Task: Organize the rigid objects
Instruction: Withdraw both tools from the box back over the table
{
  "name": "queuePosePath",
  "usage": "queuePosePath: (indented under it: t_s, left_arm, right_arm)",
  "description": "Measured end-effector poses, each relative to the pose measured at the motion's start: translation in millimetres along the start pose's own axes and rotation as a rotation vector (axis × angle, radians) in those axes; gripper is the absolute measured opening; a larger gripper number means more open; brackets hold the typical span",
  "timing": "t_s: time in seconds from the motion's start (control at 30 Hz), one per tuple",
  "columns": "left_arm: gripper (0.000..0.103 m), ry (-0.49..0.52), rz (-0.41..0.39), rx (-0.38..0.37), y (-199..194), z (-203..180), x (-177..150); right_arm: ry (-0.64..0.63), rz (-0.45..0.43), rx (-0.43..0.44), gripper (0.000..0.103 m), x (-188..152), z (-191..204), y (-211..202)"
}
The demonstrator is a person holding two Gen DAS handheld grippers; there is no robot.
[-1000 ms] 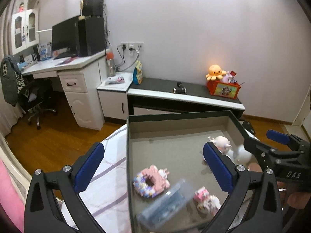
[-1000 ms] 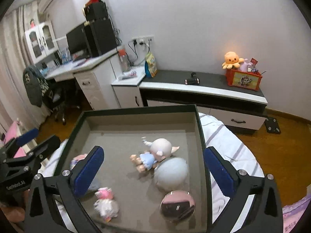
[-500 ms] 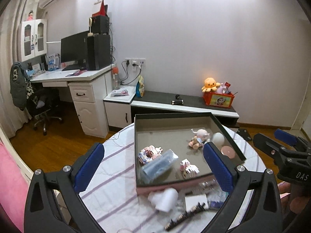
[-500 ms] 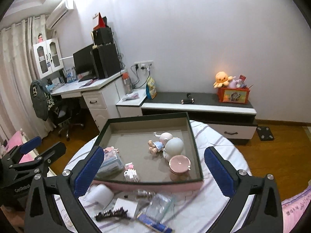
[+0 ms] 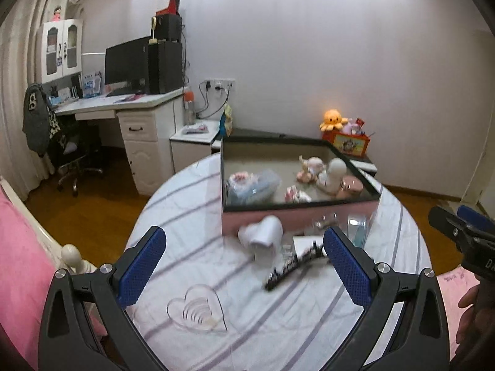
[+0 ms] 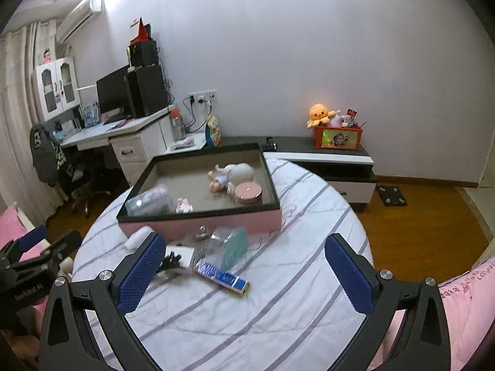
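- The left gripper [image 5: 244, 259] is released, its blue textured pads wide apart and empty, hovering above the near part of the round table [image 5: 191, 204].
- The right gripper [image 6: 244, 270] is likewise spread and holds nothing; bare striped cloth lies between and below its fingers, out to the table's right edge.
- Ahead of the left gripper lie a clear heart-shaped dish [image 5: 198, 310], a black toothed hair clip [image 5: 292, 264] and a white heart-shaped box [image 5: 263, 235], all loose on the cloth.
- Just beyond the right gripper's left finger lies a flat blue-and-white packet [image 6: 221, 276], with a clear case holding a teal disc [image 6: 230, 244] behind it; what that case is cannot be told through the blur.
- Farther out stands the pink-sided, dark-rimmed tray [image 6: 201, 221], its grey lining holding a small doll [image 6: 219, 181], a round pink tin [image 6: 248, 192] and a clear bag [image 6: 151, 202].
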State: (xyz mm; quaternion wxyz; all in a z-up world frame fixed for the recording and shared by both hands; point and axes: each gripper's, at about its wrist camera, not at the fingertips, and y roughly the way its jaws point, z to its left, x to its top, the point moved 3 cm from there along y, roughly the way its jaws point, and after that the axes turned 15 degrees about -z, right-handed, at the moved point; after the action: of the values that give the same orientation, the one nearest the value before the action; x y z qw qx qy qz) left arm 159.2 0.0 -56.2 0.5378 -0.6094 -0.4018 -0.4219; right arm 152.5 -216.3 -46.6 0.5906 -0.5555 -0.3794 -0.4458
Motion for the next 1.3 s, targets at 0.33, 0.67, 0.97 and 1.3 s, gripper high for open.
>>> queuePosePath:
  t_s: [0.33, 0.67, 0.97, 1.3]
  left_arm:
    - [0.103, 0.001, -0.003, -0.01, -8.0, -5.7, -3.7]
    - [0.103, -0.001, 0.054, 0.002, 15.1, -2.6, -16.7]
    - [0.103, 0.002, 0.123, 0.002, 53.9, -2.0, -35.8]
    - [0.103, 0.01, 0.199, 0.014, 96.6, 3.0, -54.5]
  right_arm:
    - [-0.022, -0.002, 0.03, 0.103, -3.3, 16.3, -4.8]
    - [-0.011, 0.052, 0.018, 0.103, -16.0, 7.6, 10.4]
    - [-0.004, 0.118, 0.021, 0.103, -29.1, 5.0, 38.2]
    - [0.003, 0.183, 0.023, 0.103, -41.0, 2.7, 73.7]
